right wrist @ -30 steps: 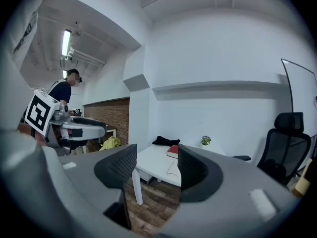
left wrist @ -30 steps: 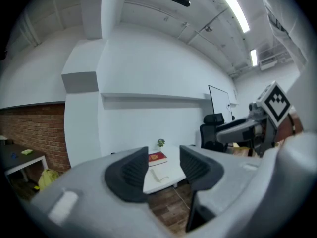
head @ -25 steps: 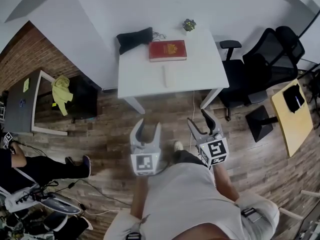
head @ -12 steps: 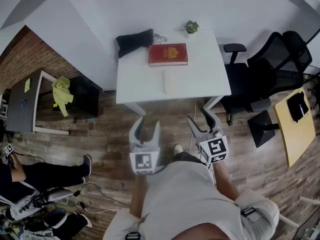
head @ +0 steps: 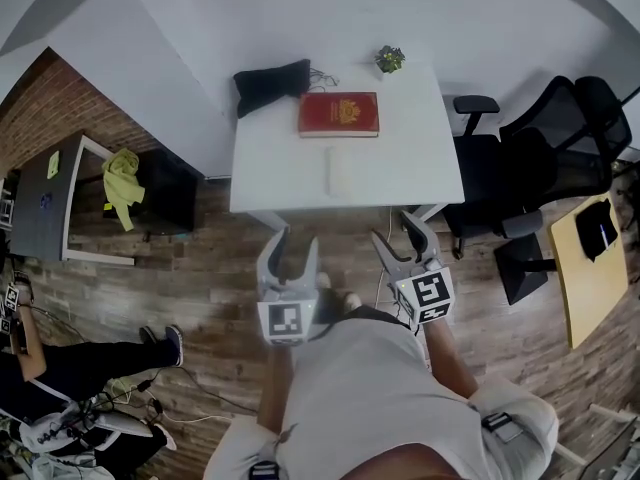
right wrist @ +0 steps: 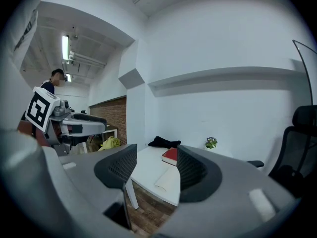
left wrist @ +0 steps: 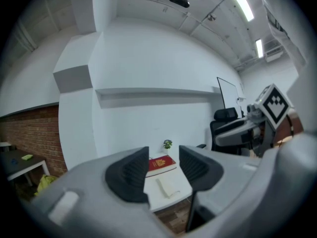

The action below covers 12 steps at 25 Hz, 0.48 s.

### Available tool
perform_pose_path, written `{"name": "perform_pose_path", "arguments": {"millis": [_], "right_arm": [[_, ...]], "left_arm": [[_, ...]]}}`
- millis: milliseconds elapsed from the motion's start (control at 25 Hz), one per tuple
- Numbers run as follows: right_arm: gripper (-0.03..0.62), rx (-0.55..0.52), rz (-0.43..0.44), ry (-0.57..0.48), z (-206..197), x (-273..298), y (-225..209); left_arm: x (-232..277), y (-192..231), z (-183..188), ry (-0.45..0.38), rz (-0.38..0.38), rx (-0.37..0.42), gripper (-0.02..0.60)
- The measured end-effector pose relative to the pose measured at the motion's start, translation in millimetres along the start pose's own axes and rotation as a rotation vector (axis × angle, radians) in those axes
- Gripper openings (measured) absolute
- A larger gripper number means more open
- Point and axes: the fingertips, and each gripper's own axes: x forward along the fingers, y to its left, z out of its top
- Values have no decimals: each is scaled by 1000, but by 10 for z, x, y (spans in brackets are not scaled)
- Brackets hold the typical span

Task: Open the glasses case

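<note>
Both the left gripper (head: pixel 295 244) and the right gripper (head: pixel 397 233) hold their jaws spread and empty, aimed at the white table (head: pixel 270 168), because the white glasses case (head: pixel 340 173) lies mid-top, well apart, seemingly unopened.

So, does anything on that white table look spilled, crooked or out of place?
Nothing stands out. The red book, white glasses case, small plant and black bag sit tidily on the white table, nothing spilled.

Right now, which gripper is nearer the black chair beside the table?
Right. The right gripper is just left of the chair in the head view; the left gripper, farther left.
</note>
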Motion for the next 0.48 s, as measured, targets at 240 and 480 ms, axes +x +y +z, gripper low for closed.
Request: {"name": "perform_pose_path", "arguments": {"millis": [240,480], "right_arm": [[254,4,-3,14,0,179,-86],[253,5,-19,21,2,429,-171]], "left_arm": [[239,55,-36,-5,-17,-2,186],[506,216,-53,-7,-30,-16,186]]}}
